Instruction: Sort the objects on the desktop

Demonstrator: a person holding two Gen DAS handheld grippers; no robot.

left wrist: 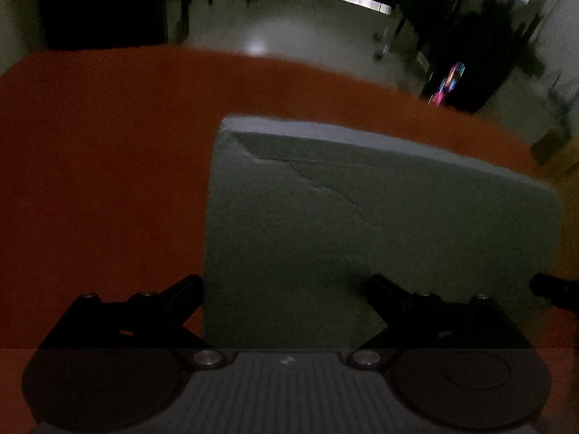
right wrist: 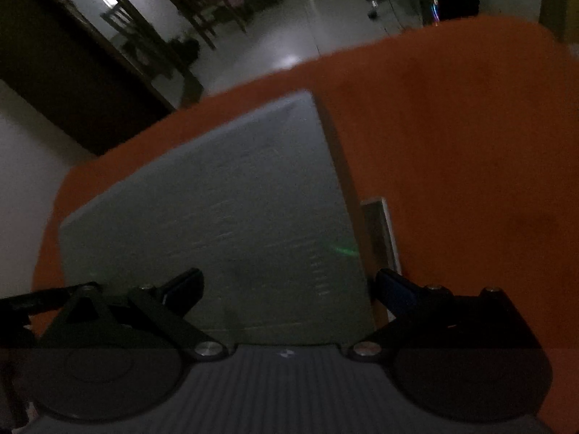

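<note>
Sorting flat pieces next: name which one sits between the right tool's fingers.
The large grey slab; the narrow white-rimmed piece lies beside its right edge.

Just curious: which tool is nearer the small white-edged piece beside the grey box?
Right. The right tool has a finger beside the white-edged piece; the left tool straddles the grey box at its opposite edge.
</note>
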